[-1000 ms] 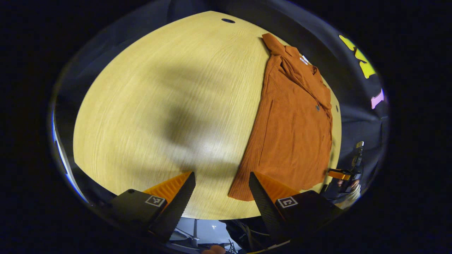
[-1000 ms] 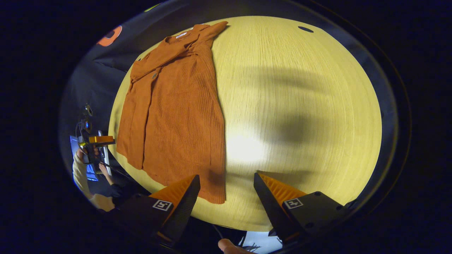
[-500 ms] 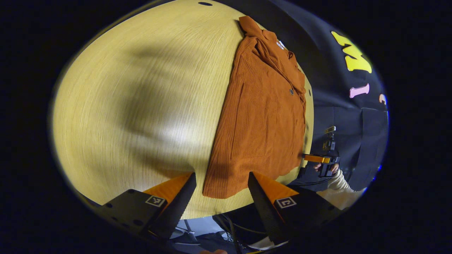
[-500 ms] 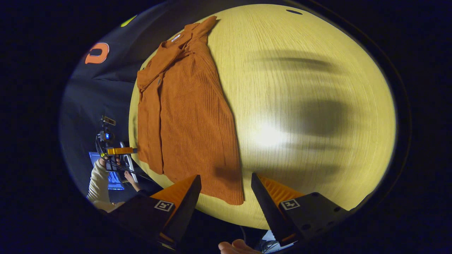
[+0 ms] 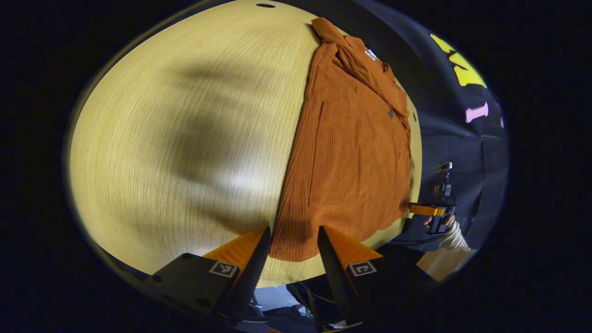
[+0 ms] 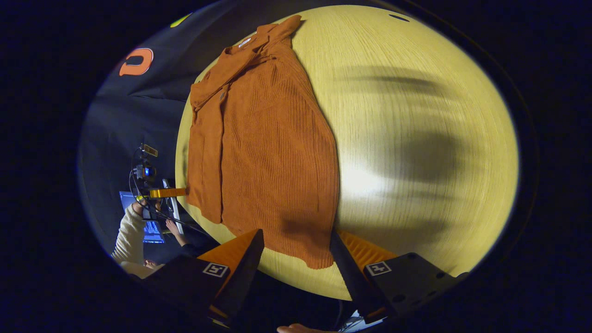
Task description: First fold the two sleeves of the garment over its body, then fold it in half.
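Observation:
An orange ribbed garment (image 5: 351,152) lies flat and lengthwise on the round wooden table (image 5: 185,138), its collar at the far end. In the left gripper view, my left gripper (image 5: 292,245) stands open over the near hem corner, with cloth between its fingers. In the right gripper view, the garment (image 6: 273,152) runs up the left half of the table (image 6: 416,138). My right gripper (image 6: 296,245) is open around the other hem corner. Each view shows the other gripper farther off at the table's edge: the right gripper (image 5: 428,210) and the left gripper (image 6: 162,192).
The table's near edge runs just under both sets of fingers. A small dark hole (image 5: 265,5) sits at the table's far side, also seen as the hole (image 6: 398,17). A person's pale sleeve (image 6: 127,231) and a lit screen (image 6: 150,229) are below the table's edge.
Both grippers have moved in toward the garment's hem, so each hem corner now lies between the fingers. The left gripper's jaws have narrowed somewhat. The garment has not moved.

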A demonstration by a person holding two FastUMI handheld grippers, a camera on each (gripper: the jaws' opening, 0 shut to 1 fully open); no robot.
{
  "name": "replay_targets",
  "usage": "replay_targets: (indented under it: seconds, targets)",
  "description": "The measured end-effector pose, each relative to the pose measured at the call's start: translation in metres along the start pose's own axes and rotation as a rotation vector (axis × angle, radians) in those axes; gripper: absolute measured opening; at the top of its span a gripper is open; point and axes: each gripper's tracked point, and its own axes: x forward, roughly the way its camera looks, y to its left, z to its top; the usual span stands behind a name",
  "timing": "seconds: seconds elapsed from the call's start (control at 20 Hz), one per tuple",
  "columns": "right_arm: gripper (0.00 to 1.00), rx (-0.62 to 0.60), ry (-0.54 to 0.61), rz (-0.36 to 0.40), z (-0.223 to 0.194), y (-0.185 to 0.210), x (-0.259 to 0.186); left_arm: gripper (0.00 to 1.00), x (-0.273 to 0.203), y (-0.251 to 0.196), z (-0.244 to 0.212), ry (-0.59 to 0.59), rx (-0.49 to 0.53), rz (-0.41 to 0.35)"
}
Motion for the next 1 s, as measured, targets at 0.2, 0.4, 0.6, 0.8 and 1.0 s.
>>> replay_targets:
  seconds: [0.2,0.4,0.6,0.8,1.0]
  targets:
    - [0.84,0.029,-0.012,-0.001,-0.002,0.0,0.005,0.56,0.001,0.003,-0.008,0.008,0.087,0.103]
    - [0.68,0.015,-0.006,-0.001,-0.003,0.007,0.011,0.51,-0.001,0.013,-0.006,0.019,0.166,0.227]
    - [0.47,0.014,0.008,-0.05,-0.007,0.0,0.013,0.47,-0.007,0.021,0.004,0.038,0.152,0.273]
    - [0.18,0.012,0.01,-0.082,-0.007,-0.009,0.013,0.38,-0.004,0.015,0.01,0.036,0.094,0.231]
    - [0.13,0.009,0.004,-0.136,-0.006,-0.014,0.013,0.19,-0.002,0.002,0.008,-0.014,0.016,0.103]
